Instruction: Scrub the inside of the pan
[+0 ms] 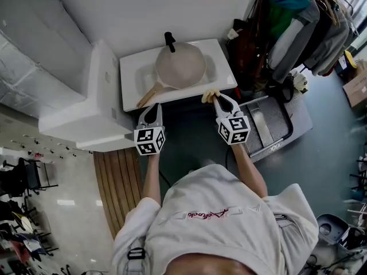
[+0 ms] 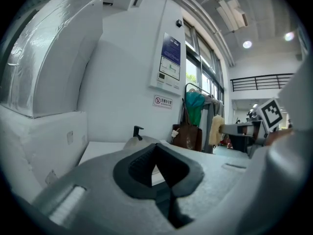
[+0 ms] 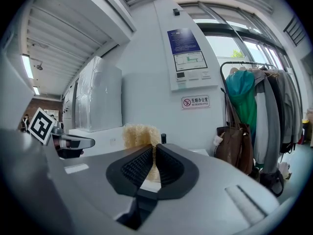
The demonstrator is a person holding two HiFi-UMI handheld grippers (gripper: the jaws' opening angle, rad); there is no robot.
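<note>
A pale round pan (image 1: 181,66) with a wooden handle (image 1: 148,96) lies in the white sink (image 1: 132,73), under a black faucet (image 1: 170,40). My left gripper (image 1: 152,107) hovers just in front of the sink's near edge, close to the handle's end. Its jaws are shut with nothing between them (image 2: 156,148). My right gripper (image 1: 219,98) is level with it at the sink's front right and shut on a yellowish fibrous scrubber (image 1: 210,94). The scrubber (image 3: 139,133) sticks out past the ribbed pads in the right gripper view. Both grippers are short of the pan.
A white boxy unit (image 1: 86,102) adjoins the sink on the left. A brown bag (image 1: 246,44) and a rack of clothes (image 1: 298,22) stand to the right. A metal platform (image 1: 275,125) and wooden slats (image 1: 117,182) lie on the floor.
</note>
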